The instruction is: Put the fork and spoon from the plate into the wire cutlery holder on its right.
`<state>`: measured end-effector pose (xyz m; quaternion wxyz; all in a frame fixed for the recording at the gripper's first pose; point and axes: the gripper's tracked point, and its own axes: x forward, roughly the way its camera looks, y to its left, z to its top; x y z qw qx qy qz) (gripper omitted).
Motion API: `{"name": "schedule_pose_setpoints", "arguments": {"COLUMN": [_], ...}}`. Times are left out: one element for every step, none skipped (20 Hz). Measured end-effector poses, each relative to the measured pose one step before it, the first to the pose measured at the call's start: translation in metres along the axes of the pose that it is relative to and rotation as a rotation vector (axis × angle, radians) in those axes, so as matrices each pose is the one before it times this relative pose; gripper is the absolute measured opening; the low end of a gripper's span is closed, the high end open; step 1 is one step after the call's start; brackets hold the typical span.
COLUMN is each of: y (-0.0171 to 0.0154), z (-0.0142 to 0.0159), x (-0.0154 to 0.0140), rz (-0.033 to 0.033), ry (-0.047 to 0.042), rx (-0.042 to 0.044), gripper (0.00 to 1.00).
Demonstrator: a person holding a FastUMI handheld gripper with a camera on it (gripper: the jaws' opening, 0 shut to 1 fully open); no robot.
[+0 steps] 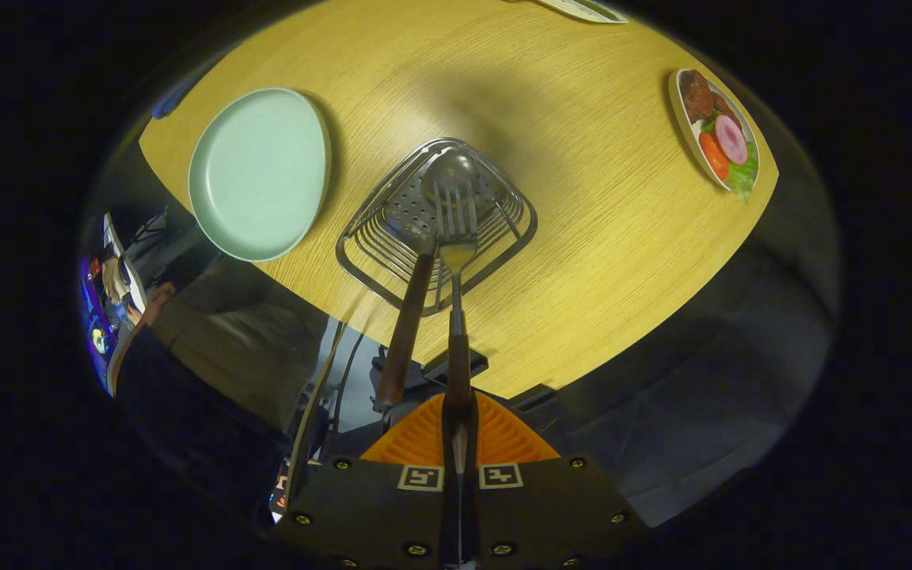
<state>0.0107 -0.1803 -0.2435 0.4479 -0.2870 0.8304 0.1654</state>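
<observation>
You're above the round wooden table (583,198), where the mint-green plate (260,174) lies bare, so both pieces are off it. Just to its right the wire cutlery holder (436,226) already holds the wooden-handled spoon (408,317), leaning toward you. Your gripper (458,451) is clenched on the fork (456,229) handle, tines down inside the holder; by my reading, only letting go remains.

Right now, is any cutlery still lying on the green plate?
No. The green plate is bare; the spoon stands in the wire holder, and the gripper holds the fork over it.
</observation>
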Motion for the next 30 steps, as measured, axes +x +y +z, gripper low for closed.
{"name": "schedule_pose_setpoints", "arguments": {"y": [0.00095,-0.00002,-0.00059,0.00103,0.00056,0.00002,0.00158,-0.00007,-0.00160,-0.00066,-0.00117,-0.00072,-0.00010,0.00040,-0.00002,-0.00064,-0.00032,-0.00115,-0.00112,-0.00144,-0.00160,-0.00046,0.00179,0.00351,0.00271,0.00404,0.00319,0.00400,0.00489,0.00570], "z": [0.00154,0.00252,0.00165,0.00105,0.00286,0.00178,0.00138,0.00139,0.00177,0.00085,-0.00117,-0.00170,-0.00034,-0.00135,-0.00161,-0.00102,-0.00086,0.00004,-0.00074,-0.00068,-0.00070,-0.00056,-0.00105,-0.00082,0.00158,0.00273,0.00423,0.00724,0.00982,0.01231], "x": [0.00059,0.00019,-0.00031,-0.00064,0.00043,0.00112,-0.00038,-0.00129,-0.00134,-0.00204,-0.00203,-0.00101,-0.00126,-0.00203,-0.00064,-0.00209,-0.00314,-0.00404,-0.00572,-0.00427,-0.00495,-0.00453,-0.00668,-0.00725,-0.00684,-0.00597,-0.00648,-0.00624,-0.00699,-0.00757], "rz": [0.00714,-0.00352,-0.00293,0.00421,0.00306,0.00091,0.00511,0.00070,-0.00533,-0.00461,-0.00414,-0.00342,0.00258,0.00258,0.00444,0.00662,0.00687,0.00100,-0.00118,-0.00145,-0.00382,-0.00234,0.00237,0.00453,-0.00126,-0.00422,-0.00992,-0.00773,-0.01416,-0.01621], "ry": [0.00664,0.00537,0.01008,0.00448,-0.00096,0.00120,0.00018,-0.00391,-0.00800,-0.00235,0.00015,-0.00364,-0.00669,-0.00859,-0.01107,-0.01131,-0.01623,-0.02065,-0.02357,-0.02774,-0.03233,-0.03785,-0.04161,-0.04509,-0.05781,-0.06703,-0.07175,-0.08761,-0.09964,-0.12884], "rx": [0.00255,-0.00282,-0.00292,-0.00177,0.00040,0.00706,0.00420,-0.00193,-0.00356,-0.00036,-0.00198,-0.00150,0.00297,0.00337,0.00611,0.00510,0.00662,0.01285,0.01095,0.00927,0.01288,0.01201,0.00948,0.00980,0.01140,0.01678,0.02042,0.02132,0.04095,0.03816], "gripper": [0.02,0.06,0.06,0.06,0.06,0.09,0.09,0.11,0.11,0.11,0.13,0.13,0.13,0.13,0.13,0.18,0.20,0.20,0.20,0.20,0.20,0.20,0.20,0.20,0.20,0.20,0.20,0.20,0.19,0.20]}}
